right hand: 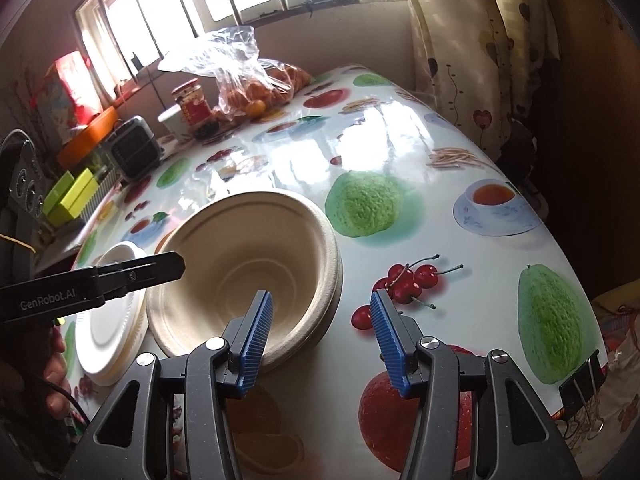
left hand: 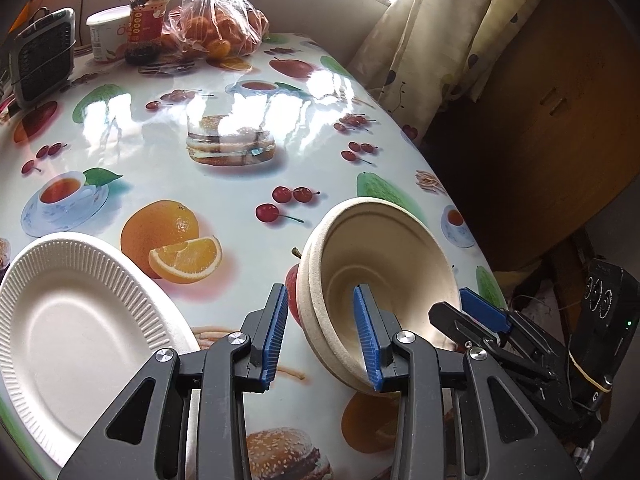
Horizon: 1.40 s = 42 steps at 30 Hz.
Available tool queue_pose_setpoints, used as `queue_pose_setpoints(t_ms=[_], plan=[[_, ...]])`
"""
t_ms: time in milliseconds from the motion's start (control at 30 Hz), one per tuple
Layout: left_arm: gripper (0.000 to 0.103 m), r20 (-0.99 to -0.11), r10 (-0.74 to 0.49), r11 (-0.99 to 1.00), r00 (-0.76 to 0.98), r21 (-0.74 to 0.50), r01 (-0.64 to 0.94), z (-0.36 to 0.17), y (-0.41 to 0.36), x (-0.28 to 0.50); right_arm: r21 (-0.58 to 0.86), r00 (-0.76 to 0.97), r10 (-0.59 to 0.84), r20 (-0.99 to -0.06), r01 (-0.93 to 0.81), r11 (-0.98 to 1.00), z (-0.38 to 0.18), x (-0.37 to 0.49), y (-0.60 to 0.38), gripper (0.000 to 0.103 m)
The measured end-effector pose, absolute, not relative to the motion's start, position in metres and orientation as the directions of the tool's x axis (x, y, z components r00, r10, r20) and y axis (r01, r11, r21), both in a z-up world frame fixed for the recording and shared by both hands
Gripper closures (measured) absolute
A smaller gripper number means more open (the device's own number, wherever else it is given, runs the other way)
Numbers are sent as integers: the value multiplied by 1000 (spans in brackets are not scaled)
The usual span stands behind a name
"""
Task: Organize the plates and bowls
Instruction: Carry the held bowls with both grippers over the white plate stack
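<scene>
Straddling the near rim of the bowls (right hand: 244, 276) nested by the plates (right hand: 110, 320) on the surface (right hand: 400, 168), my right tool (right hand: 320, 340) and left tool (left hand: 320, 336) gape released; light, stiff pulp, best pinched at the rim.

Beige bowls (right hand: 244, 276); white ribbed plate (left hand: 80, 332); glossy tablecloth (left hand: 240, 184) printed with oranges, cherries, burgers, teacups; cream curtain (right hand: 472, 52) with hearts.
</scene>
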<state>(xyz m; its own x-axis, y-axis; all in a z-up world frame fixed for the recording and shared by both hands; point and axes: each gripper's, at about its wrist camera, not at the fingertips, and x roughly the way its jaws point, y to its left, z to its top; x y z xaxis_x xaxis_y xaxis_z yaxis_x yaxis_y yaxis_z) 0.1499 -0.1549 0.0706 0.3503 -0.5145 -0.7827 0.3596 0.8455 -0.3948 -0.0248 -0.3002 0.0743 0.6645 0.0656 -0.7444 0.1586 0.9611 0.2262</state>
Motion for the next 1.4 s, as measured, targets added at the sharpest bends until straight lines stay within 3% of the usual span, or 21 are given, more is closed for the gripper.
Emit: queue_pose_setpoints(t_ms=[233, 367, 633, 1400], plan=[[68, -792, -510, 847, 337, -394, 355, 65, -157, 152, 240, 659, 83, -747, 151, 959, 72, -21, -299, 54], [68, -793, -509, 848, 336, -393, 355, 65, -157, 152, 241, 657, 89, -749, 144, 960, 71, -19, -297, 60], [81, -799, -499, 852, 335, -382, 359, 63, -157, 153, 240, 654, 91, -751, 141, 961, 70, -18, -296, 69], [86, -809, -478, 863, 342, -359, 356, 62, -158, 155, 234, 652, 87, -753, 141, 962, 70, -17, -295, 71]])
